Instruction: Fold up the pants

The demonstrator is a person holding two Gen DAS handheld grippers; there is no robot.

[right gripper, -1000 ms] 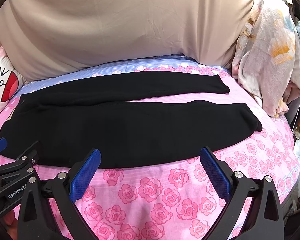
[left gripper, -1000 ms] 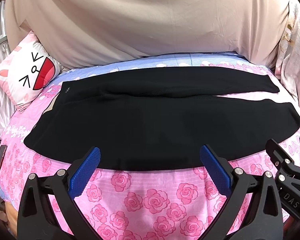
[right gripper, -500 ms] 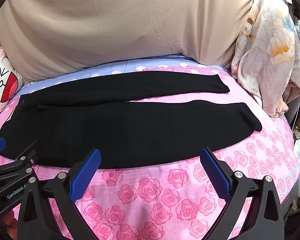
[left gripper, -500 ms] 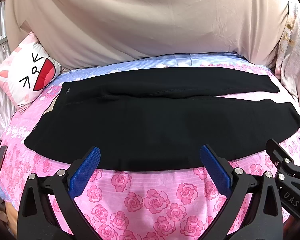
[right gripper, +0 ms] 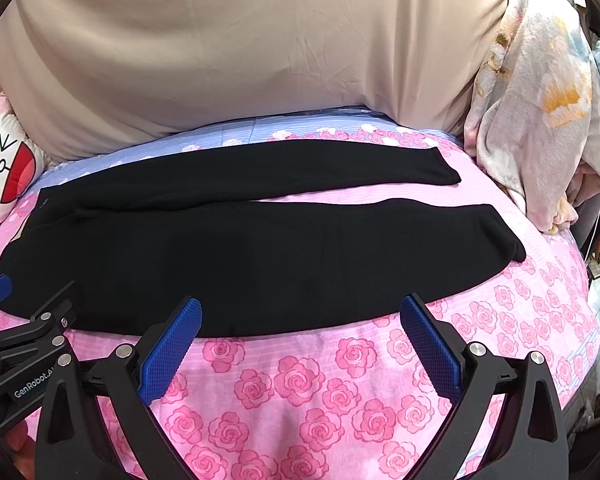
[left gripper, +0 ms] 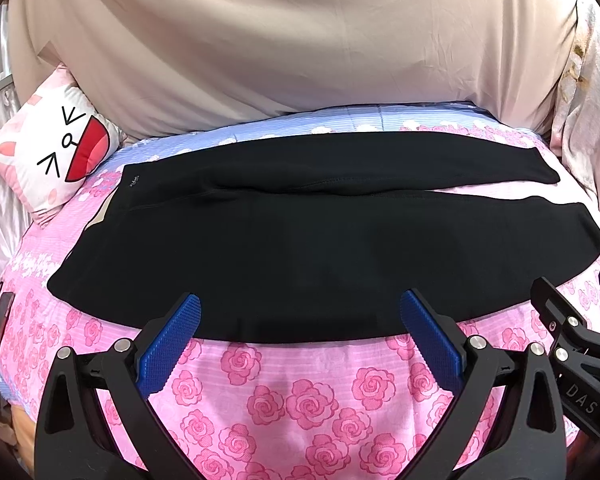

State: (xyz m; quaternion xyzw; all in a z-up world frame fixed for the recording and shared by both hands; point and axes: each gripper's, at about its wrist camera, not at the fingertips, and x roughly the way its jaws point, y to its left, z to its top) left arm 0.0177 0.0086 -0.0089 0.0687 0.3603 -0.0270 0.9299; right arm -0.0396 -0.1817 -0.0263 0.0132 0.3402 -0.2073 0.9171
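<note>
The pants (left gripper: 324, 248) lie flat on the bed (left gripper: 300, 392), long axis crosswise (waistband left), near edge just ahead of the left tool (left gripper: 300, 312) and right tool (right gripper: 300, 312), both wide and empty.

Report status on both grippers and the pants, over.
Left gripper open, right gripper open, both empty. Black pants flat on the floral bedsheet, legs apart, unfolded. Nothing on them.

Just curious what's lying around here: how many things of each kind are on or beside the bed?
Black pants: 1
Cartoon-face pillow: 1
Floral blanket: 1
Beige sheet: 1
Grippers: 2, left gripper, right gripper
Total: 6
</note>
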